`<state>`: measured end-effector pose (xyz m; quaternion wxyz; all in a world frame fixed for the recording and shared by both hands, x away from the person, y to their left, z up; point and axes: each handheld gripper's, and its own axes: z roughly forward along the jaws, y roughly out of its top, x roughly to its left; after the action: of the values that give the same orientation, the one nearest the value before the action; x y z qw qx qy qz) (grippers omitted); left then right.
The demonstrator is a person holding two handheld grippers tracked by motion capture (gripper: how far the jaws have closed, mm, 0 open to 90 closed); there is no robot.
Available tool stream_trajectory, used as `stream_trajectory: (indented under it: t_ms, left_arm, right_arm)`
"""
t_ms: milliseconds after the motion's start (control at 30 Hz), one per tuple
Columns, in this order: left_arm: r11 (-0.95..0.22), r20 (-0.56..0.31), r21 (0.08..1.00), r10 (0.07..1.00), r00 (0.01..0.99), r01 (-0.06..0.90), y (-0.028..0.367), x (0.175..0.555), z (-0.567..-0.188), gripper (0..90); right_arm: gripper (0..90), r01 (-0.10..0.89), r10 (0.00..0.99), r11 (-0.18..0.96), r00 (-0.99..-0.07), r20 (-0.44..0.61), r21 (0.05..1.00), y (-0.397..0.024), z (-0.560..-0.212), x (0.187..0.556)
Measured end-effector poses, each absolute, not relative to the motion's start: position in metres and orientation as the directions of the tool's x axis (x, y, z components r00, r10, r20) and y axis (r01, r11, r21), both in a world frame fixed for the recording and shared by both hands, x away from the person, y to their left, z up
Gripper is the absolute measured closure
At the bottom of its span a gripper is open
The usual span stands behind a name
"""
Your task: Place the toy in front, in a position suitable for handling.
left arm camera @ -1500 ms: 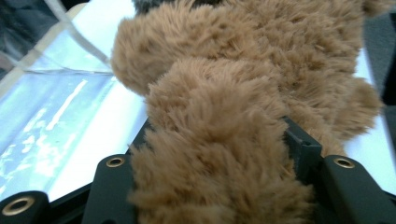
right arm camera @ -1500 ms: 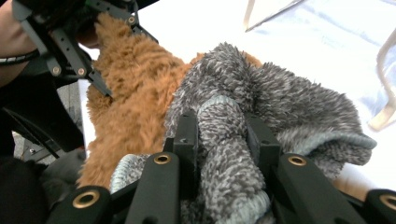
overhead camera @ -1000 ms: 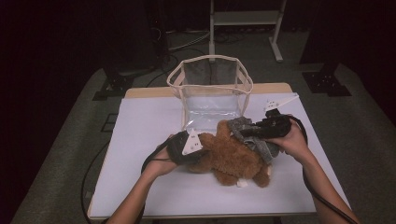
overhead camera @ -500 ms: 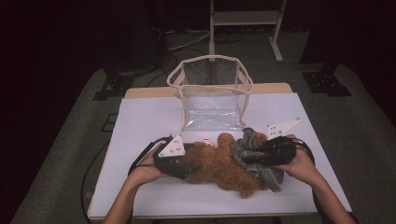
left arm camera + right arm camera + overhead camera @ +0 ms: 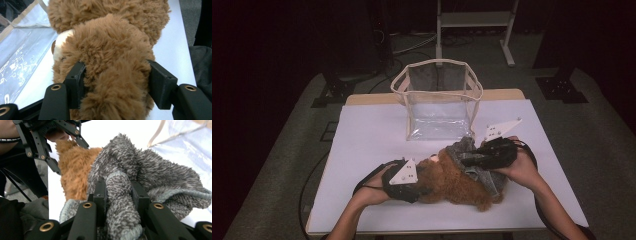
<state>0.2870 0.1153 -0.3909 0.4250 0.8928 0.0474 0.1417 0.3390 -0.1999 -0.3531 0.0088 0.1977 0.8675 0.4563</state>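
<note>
A brown plush bear (image 5: 457, 185) lies on the white bench (image 5: 372, 135) in the lower middle of the high view, wearing a grey knitted garment (image 5: 467, 155) that bunches over its right part. Just behind it, toward the upper middle of the frame, stands a clear plastic bag (image 5: 437, 100) with a cream trim, its mouth open upward.

The left tool (image 5: 419, 185) sits at the lower left of the bear, held in the person's left hand (image 5: 367, 192). In the left gripper view its two black jaws stand on either side of a thick brown furry part of the bear (image 5: 112, 75), and the fur presses against both inner faces. The jaws have just been closing a little on that part, so the tool grips the bear.

The right tool (image 5: 472, 161) comes in from the right of the high view, held in the person's right hand (image 5: 522, 167), with its white three-cornered plate pointing to the upper right. In the right gripper view its jaws are closed tightly on a fold of the grey garment (image 5: 120, 195), which bulges up between them. Behind that fold, at the upper left of that view, the brown fur (image 5: 75, 165) shows, with the left tool (image 5: 50, 135) beyond it.

The bear touches the bench and lies near the bag's front wall.
</note>
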Motion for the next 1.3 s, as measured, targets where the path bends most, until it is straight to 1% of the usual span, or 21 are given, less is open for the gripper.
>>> stream_trajectory:
  t_ms: [167, 233, 400, 467, 567, 633, 700, 767, 867, 933, 967, 1033, 1100, 1233, 1300]
  left_arm:
    - [-0.622, 0.216, 0.782, 0.203, 0.955, -0.044, 0.112, 0.288, -0.388, 39.3]
    - [-0.625, 0.222, 0.779, 0.205, 0.953, -0.047, 0.107, 0.289, -0.387, 39.6]
    - [-0.629, 0.217, 0.777, 0.226, 0.95, -0.028, 0.099, 0.294, -0.385, 40.0]
    - [-0.624, 0.211, 0.781, 0.236, 0.949, -0.019, 0.097, 0.297, -0.384, 40.0]
    - [-0.61, 0.198, 0.793, 0.24, 0.951, -0.011, 0.095, 0.302, -0.382, 40.0]
    - [-0.61, 0.196, 0.792, 0.238, 0.951, -0.011, 0.094, 0.304, -0.382, 39.9]
    - [-0.607, 0.191, 0.795, 0.238, 0.952, -0.008, 0.097, 0.306, -0.384, 39.4]
    - [-0.598, 0.187, 0.802, 0.238, 0.953, -0.008, 0.102, 0.307, -0.385, 37.9]
    - [-0.587, 0.183, 0.81, 0.235, 0.954, -0.011, 0.111, 0.311, -0.385, 34.4]
    - [-0.585, 0.179, 0.811, 0.253, 0.951, 0.003, 0.116, 0.314, -0.386, 28.9]
    - [-0.579, 0.168, 0.815, 0.26, 0.951, 0.014, 0.118, 0.315, -0.387, 28.5]
    - [-0.564, 0.141, 0.825, 0.269, 0.953, 0.037, 0.118, 0.318, -0.392, 30.3]
    - [-0.55, 0.121, 0.833, 0.275, 0.954, 0.053, 0.117, 0.319, -0.396, 35.4]
    - [-0.527, 0.094, 0.846, 0.282, 0.955, 0.073, 0.112, 0.321, -0.394, 39.1]
    - [-0.533, 0.097, 0.844, 0.266, 0.959, 0.063, 0.107, 0.321, -0.393, 39.7]
  right_arm:
    - [69.8, 0.391, 0.414, 0.463, -0.889, 0.196, 0.795, -0.233, -0.359, 0.336]
    - [69.8, 0.397, 0.431, 0.459, -0.882, 0.192, 0.795, -0.242, -0.358, 0.333]
    - [69.9, 0.348, 0.427, 0.456, -0.893, 0.142, 0.819, -0.245, -0.343, 0.318]
    - [69.9, 0.317, 0.405, 0.436, -0.905, 0.131, 0.842, -0.244, -0.332, 0.312]
    - [69.8, 0.289, 0.375, 0.433, -0.919, 0.121, 0.854, -0.235, -0.326, 0.306]
    - [69.4, 0.279, 0.37, 0.456, -0.923, 0.105, 0.845, -0.226, -0.329, 0.306]
    - [69.4, 0.294, 0.371, 0.473, -0.922, 0.116, 0.831, -0.222, -0.339, 0.31]
    - [69.5, 0.322, 0.397, 0.494, -0.91, 0.119, 0.808, -0.223, -0.353, 0.316]
    - [69.7, 0.369, 0.4, 0.435, -0.896, 0.191, 0.821, -0.235, -0.367, 0.322]
    - [69.6, 0.382, 0.42, 0.414, -0.885, 0.199, 0.826, -0.244, -0.37, 0.323]
    - [69.6, 0.387, 0.43, 0.412, -0.881, 0.199, 0.825, -0.247, -0.37, 0.323]
    - [69.6, 0.391, 0.446, 0.41, -0.874, 0.193, 0.824, -0.252, -0.368, 0.322]
    - [69.6, 0.384, 0.456, 0.419, -0.872, 0.175, 0.823, -0.254, -0.363, 0.319]
    - [69.5, 0.329, 0.439, 0.414, -0.889, 0.131, 0.849, -0.251, -0.34, 0.31]
    - [69.4, 0.291, 0.421, 0.419, -0.902, 0.1, 0.86, -0.243, -0.327, 0.308]
